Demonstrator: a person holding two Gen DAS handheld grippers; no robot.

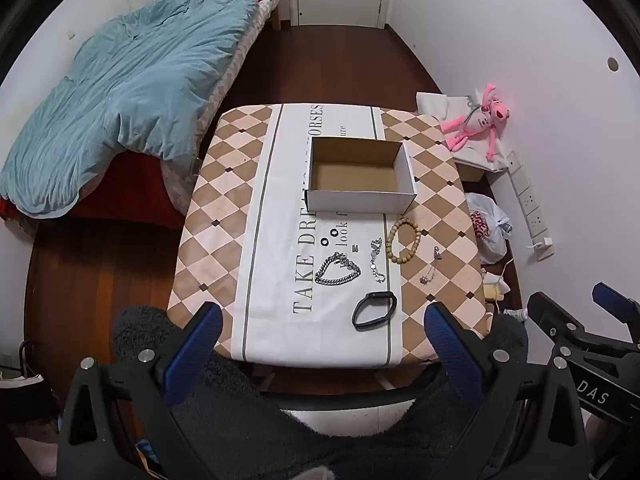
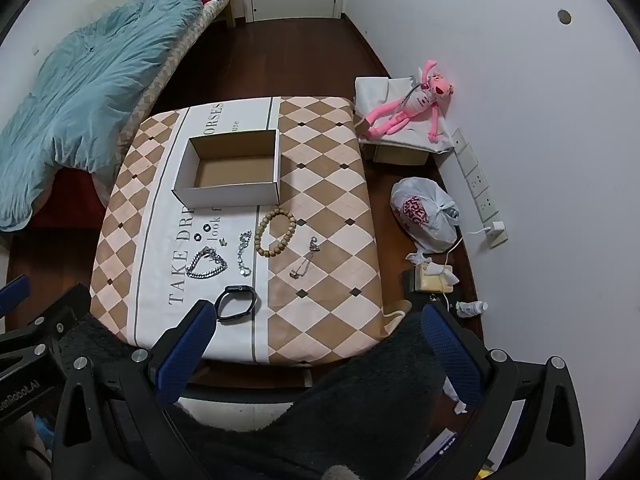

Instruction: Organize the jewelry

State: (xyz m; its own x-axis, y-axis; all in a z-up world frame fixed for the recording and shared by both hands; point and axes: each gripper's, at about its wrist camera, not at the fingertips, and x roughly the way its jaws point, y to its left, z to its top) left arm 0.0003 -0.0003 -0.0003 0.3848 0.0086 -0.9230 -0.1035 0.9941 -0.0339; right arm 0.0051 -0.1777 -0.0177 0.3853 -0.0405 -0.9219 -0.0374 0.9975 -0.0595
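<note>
An open white cardboard box (image 1: 404, 172) (image 2: 230, 194), empty, stands on the checkered table (image 1: 224, 208) (image 2: 328, 208). In front of it lie a wooden bead bracelet (image 1: 403, 240) (image 2: 276, 232), a heavy silver chain (image 1: 338, 270) (image 2: 206, 266), a thin silver bracelet (image 1: 377, 258) (image 2: 243, 252), a fine necklace (image 1: 430, 268) (image 2: 305, 262), two small black rings (image 1: 328, 238) (image 2: 202, 232) and a black band (image 1: 374, 310) (image 2: 237, 303). My left gripper (image 1: 322, 320) and right gripper (image 2: 314, 320) hover open above the table's near edge, both with nothing between the fingers.
A bed with a blue duvet (image 1: 120, 96) (image 2: 80, 92) stands left of the table. On the right, a pink plush toy (image 1: 478, 120) (image 2: 408, 106) lies on a box, with a white plastic bag (image 2: 426, 212), a power strip (image 2: 478, 184) and clutter on the floor.
</note>
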